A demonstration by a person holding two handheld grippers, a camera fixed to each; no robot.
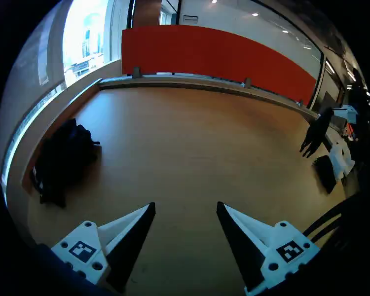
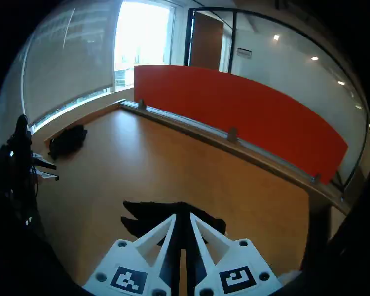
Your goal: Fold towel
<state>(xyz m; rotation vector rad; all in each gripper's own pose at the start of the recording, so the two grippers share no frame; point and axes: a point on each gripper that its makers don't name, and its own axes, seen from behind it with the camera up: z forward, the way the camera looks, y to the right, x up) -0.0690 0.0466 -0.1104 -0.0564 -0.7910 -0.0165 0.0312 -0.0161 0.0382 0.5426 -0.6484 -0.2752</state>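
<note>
Left claw (image 1: 185,204): wide open, with nothing between the fingers; it hangs above bare wood of the desk (image 1: 185,138).
Right claw (image 2: 183,217): the fingers are drawn almost together with a dark strip between them, so it seems to pinch the dark cloth (image 2: 140,224).
Dark cloth: at the tips of the right claw, spreading to one side in pointed lobes. In the left gripper view it looks raised above the desk, but I cannot tell if any part rests on the wood.
Dark bundle (image 1: 66,158): near the window edge of the desk, well apart from both claws.
Step in hand: I judge the beginning. One claw has the cloth, and no fold is visible.
Next move: the left claw should cross to the cloth and take a free edge away from the other grip, so the cloth can be stretched flat.
</note>
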